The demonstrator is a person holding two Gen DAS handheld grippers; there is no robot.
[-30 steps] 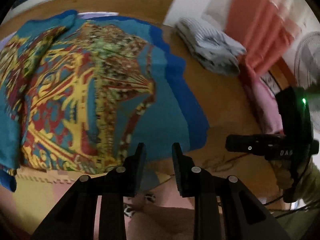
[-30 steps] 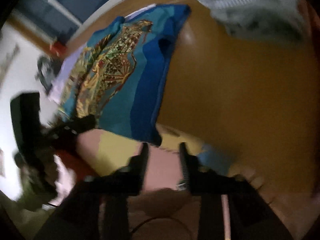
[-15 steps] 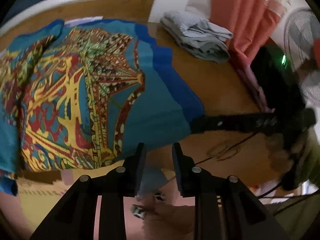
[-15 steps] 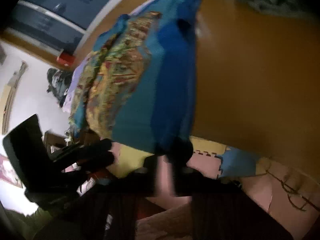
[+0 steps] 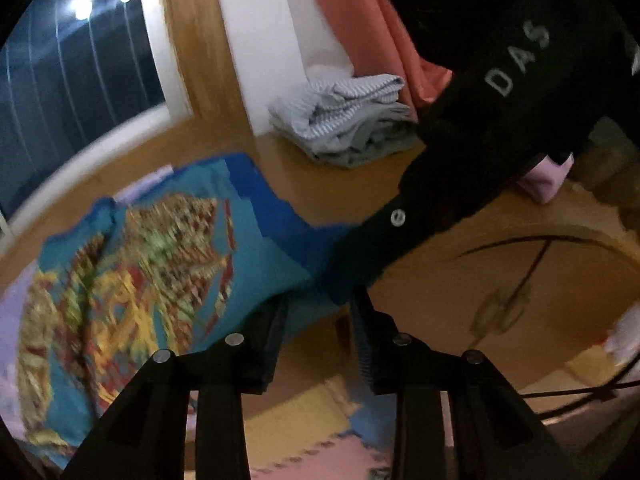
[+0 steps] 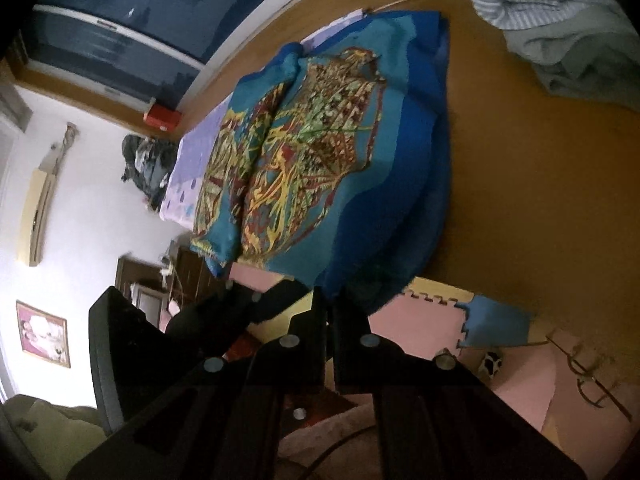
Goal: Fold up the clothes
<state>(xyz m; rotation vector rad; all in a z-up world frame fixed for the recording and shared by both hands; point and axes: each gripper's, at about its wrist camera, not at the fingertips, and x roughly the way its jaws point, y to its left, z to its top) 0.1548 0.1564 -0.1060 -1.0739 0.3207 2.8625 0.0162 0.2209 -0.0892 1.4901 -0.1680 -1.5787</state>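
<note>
A: Wood-toned bench (image 6: 540, 184) under both cameras; foam puzzle mats (image 6: 496, 320) on the floor past its near edge. Where does the patterned blue garment (image 6: 320, 168) sit for you?

B: Spread flat on the bench, print side up, with a lilac cloth (image 6: 188, 172) showing beneath its far side. Its plain blue border runs toward you, and the near corner comes off the bench edge into your right gripper (image 6: 331, 312).

A: State of those right fingers (image 6: 312, 336)?

B: Pressed together on that blue corner; the fabric enters right at the tips and no gap shows between them.

A: And your left gripper (image 5: 318, 320)?

B: Its fingers (image 5: 272, 340) stand apart and are widening. The garment's (image 5: 168, 272) near edge lies just ahead of the tips, and a strip of blue shows in the gap, but neither pad presses on it. That view is blurred, so finer contact cannot be judged.

A: Anything crossing the view?

B: Your right gripper's black body (image 5: 472, 152) cuts diagonally over the left camera, its tip meeting the blue corner just beside your left fingers. A folded grey striped garment (image 5: 348, 120) lies at the bench's far end, well apart from the blue one.
</note>
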